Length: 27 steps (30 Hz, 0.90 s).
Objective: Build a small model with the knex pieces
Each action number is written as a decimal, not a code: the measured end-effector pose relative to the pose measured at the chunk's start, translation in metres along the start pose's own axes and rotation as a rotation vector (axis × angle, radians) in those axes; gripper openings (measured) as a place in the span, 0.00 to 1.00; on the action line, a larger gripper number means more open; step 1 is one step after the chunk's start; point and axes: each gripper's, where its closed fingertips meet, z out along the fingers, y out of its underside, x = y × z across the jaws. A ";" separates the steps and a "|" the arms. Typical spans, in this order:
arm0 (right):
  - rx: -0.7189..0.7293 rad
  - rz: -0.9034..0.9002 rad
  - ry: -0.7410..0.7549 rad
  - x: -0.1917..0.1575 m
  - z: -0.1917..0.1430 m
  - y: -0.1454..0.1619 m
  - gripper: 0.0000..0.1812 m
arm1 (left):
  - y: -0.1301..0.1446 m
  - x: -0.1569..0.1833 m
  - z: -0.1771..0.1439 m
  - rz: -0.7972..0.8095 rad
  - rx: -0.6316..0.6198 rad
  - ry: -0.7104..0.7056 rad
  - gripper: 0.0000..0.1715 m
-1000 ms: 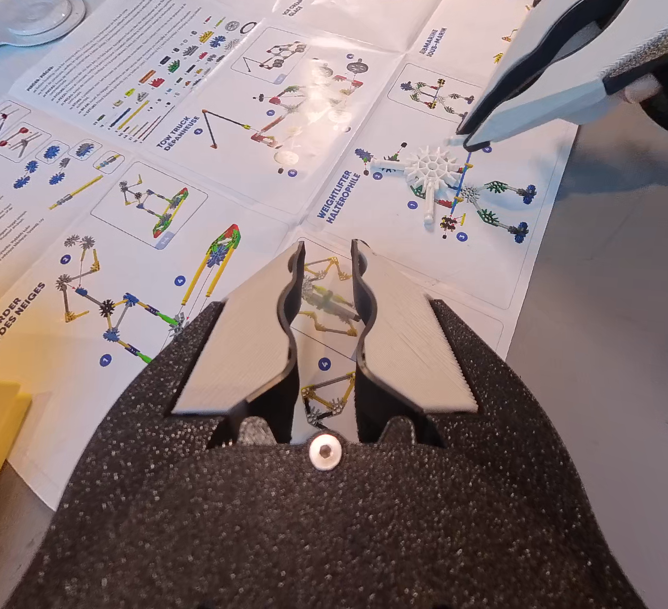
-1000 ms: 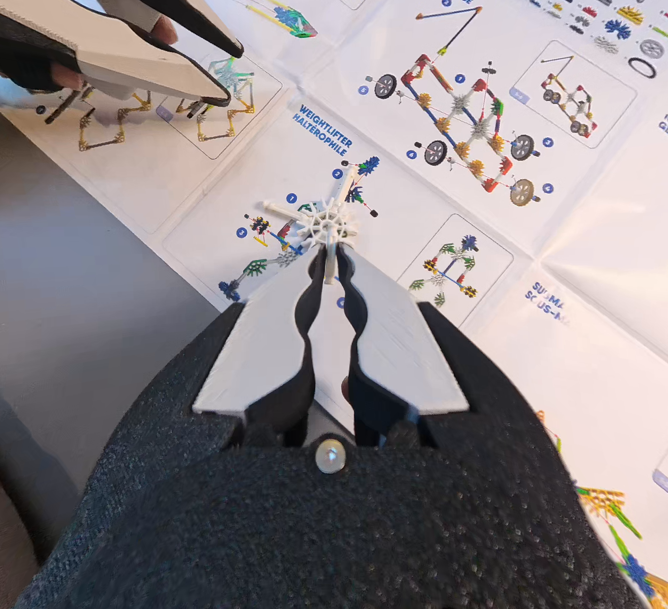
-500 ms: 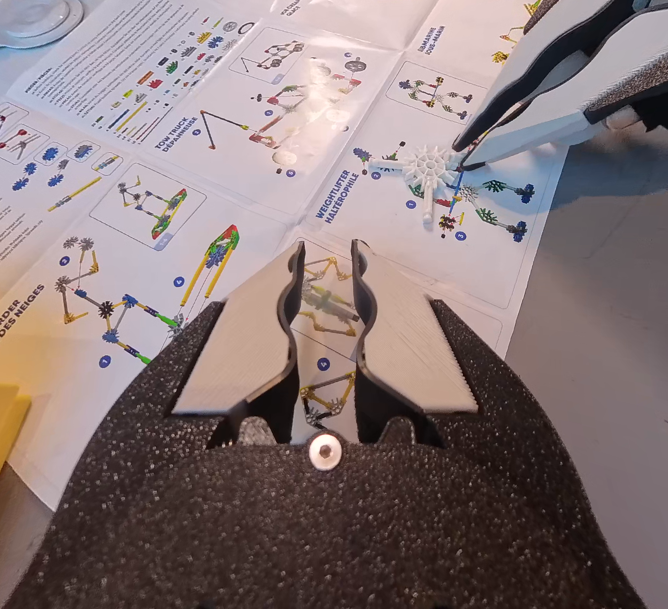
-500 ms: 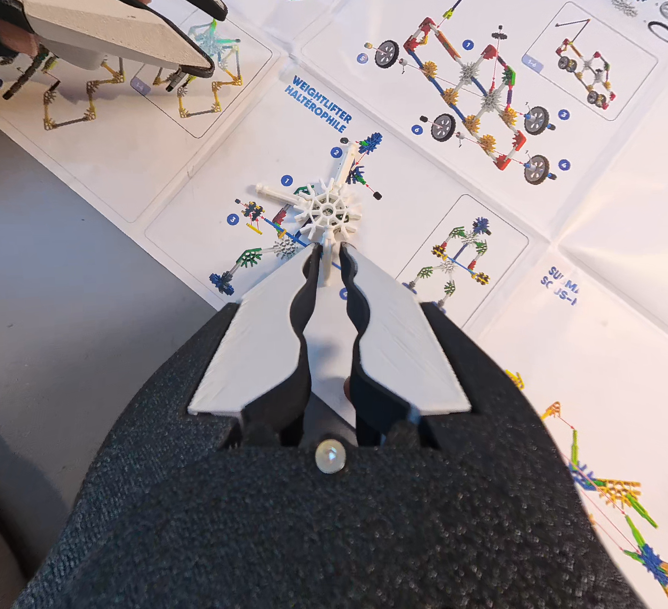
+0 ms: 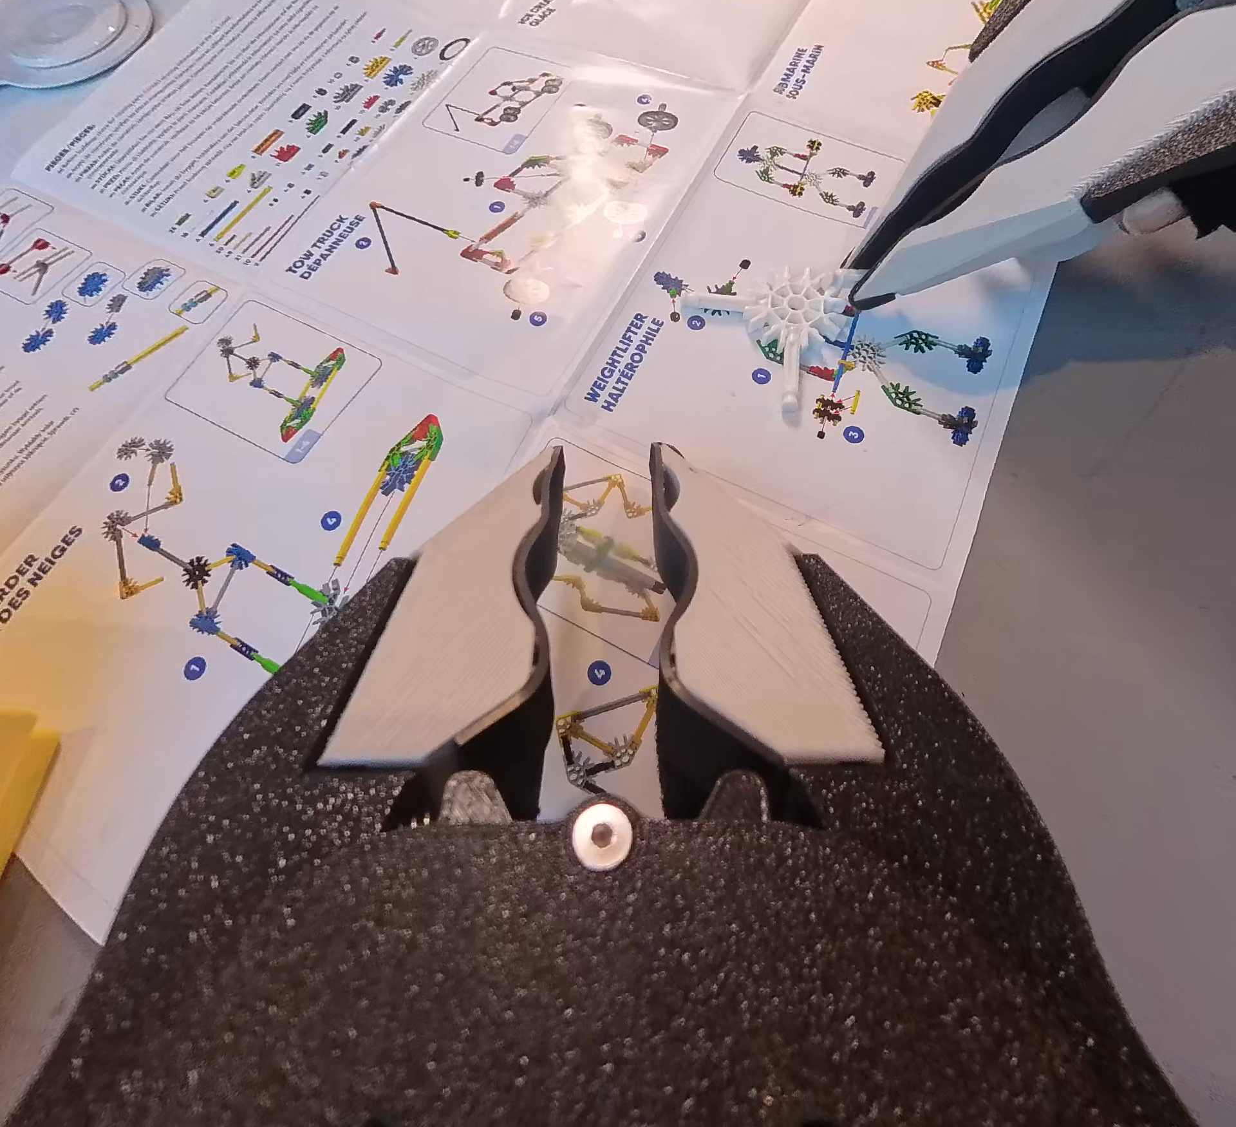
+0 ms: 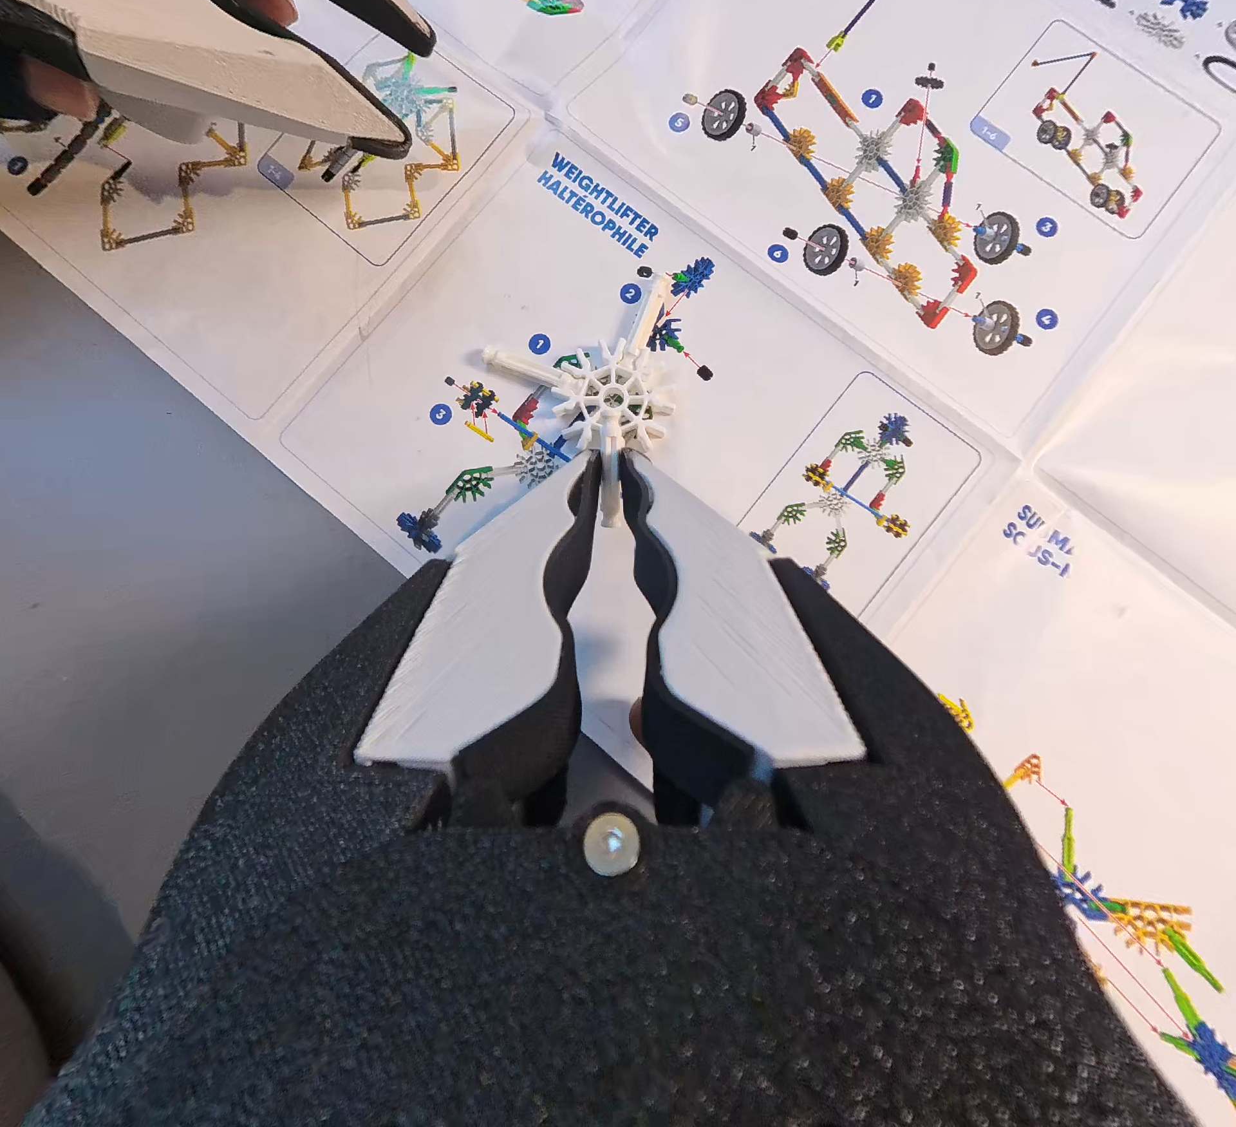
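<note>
A white snowflake-shaped connector (image 6: 610, 399) lies on a large printed instruction sheet (image 6: 836, 439), with two white rods (image 6: 518, 362) plugged into it. My right gripper (image 6: 608, 459) is shut on a third short white rod (image 6: 610, 493), whose far end meets the connector's near edge. In the left wrist view the right gripper (image 5: 863, 288) touches the connector (image 5: 796, 312) from the right. My left gripper (image 5: 605, 459) is open and empty, hovering over the sheet (image 5: 435, 399) some way short of the connector. It also shows in the right wrist view (image 6: 408, 94) at the top left.
The sheet covers most of a grey table (image 5: 1103, 559), whose bare part lies to the right. A white round object (image 5: 67, 31) stands at the far left beyond the sheet. A yellow object (image 5: 20, 780) sits at the left edge. The left gripper's tips are roughly 12 centimeters from the right gripper's.
My right gripper has come down and forward with the white rod until its tip meets the connector. My left gripper has stayed still and open.
</note>
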 end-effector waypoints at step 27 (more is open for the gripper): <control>-0.048 0.071 -0.021 -0.010 -0.002 0.005 0.05 | 0.000 0.003 0.000 0.016 -0.002 0.005 0.14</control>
